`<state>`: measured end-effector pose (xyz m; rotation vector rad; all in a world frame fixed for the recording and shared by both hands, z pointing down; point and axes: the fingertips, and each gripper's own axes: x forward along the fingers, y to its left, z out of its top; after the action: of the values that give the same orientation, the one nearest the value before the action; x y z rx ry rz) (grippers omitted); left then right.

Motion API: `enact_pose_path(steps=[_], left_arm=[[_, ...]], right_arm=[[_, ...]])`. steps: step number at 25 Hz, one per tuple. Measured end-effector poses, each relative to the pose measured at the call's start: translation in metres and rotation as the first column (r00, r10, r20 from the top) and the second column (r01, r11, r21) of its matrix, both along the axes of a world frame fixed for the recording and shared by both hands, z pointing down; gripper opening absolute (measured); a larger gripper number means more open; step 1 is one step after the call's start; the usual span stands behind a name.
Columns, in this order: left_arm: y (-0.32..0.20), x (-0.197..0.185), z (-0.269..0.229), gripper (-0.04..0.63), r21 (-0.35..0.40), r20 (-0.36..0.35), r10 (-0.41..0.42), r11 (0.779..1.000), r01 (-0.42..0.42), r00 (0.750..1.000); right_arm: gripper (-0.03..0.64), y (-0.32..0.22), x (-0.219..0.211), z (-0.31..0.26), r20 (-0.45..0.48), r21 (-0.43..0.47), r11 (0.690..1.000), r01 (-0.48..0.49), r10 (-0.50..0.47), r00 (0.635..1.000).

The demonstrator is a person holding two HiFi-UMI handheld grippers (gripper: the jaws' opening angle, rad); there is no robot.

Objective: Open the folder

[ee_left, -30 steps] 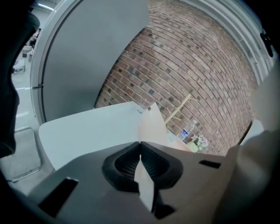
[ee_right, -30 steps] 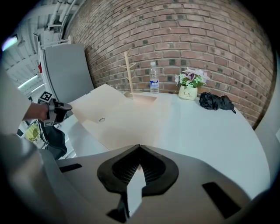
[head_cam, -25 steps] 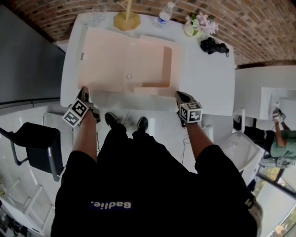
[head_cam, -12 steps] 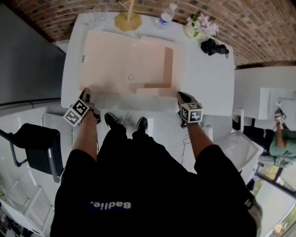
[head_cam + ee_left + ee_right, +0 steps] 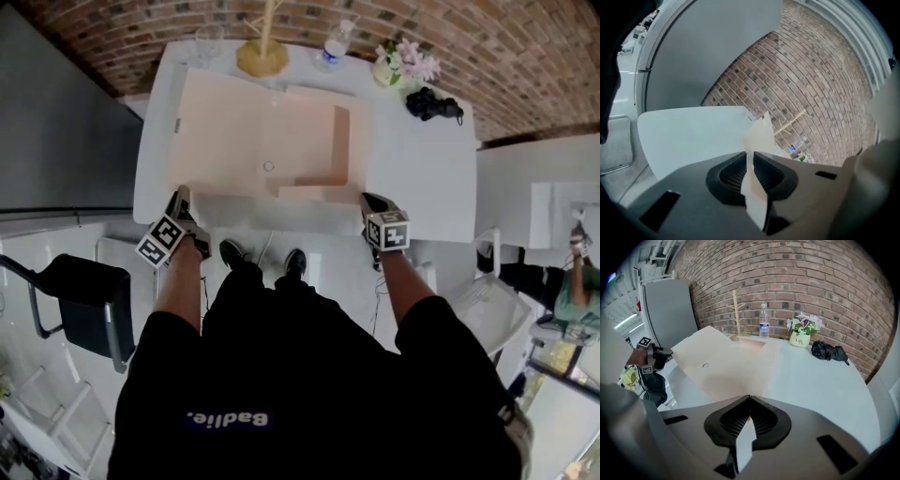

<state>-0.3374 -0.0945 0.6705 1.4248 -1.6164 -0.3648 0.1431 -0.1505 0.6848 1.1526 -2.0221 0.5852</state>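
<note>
**Pale pink card folder (image 5: 253,131) open at the white table's (image 5: 427,178) near edge.**
We anchor its near right corner in the clamped right gripper (image 5: 749,397). The left gripper's (image 5: 750,154) jaws have just been opening, with the cover loose between them, presumably to release it.

The right half of the table (image 5: 422,178) lies bare for a reach. The open folder (image 5: 244,131) covers the rest, and a glass (image 5: 208,42), wooden stand (image 5: 261,56), water bottle (image 5: 333,49), flower pot (image 5: 386,67) and black umbrella (image 5: 433,105) line the far edge.
</note>
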Motion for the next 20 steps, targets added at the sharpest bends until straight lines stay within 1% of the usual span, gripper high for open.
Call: enact_pose_path(steps=[3,7,10,12,15,18,20], left_arm=[[0.001,0.007,-0.015,0.048,0.048,0.031,0.039,0.998,-0.040,0.999],[0.002,0.019,-0.037,0.065,0.110,0.063,0.084,0.990,-0.091,0.994],[0.001,0.028,-0.051,0.094,0.152,0.089,0.108,0.981,-0.121,0.990],[0.003,0.037,-0.057,0.119,0.162,0.123,0.134,0.975,-0.153,0.983],[0.007,0.056,-0.078,0.140,0.184,0.195,0.196,0.955,-0.232,0.961],[0.009,0.080,-0.098,0.155,0.217,0.257,0.256,0.924,-0.314,0.932],[0.012,0.093,-0.108,0.156,0.229,0.283,0.285,0.907,-0.353,0.916]], right_arm=[[0.029,0.000,0.004,-0.003,0.013,0.001,1.000,-0.022,0.022,1.000],[0.029,0.000,0.009,-0.009,0.048,0.011,0.999,-0.051,0.050,0.998],[0.029,-0.003,0.007,-0.021,0.074,0.030,0.998,-0.057,0.054,0.996],[0.029,-0.003,0.007,-0.027,0.102,0.043,0.997,-0.064,0.059,0.993],[0.029,-0.001,0.007,-0.037,0.125,0.065,0.996,-0.057,0.049,0.991],[0.029,-0.001,0.008,-0.045,0.144,0.084,0.995,-0.057,0.044,0.989],[0.029,0.000,0.010,-0.050,0.158,0.095,0.994,-0.059,0.044,0.987]])
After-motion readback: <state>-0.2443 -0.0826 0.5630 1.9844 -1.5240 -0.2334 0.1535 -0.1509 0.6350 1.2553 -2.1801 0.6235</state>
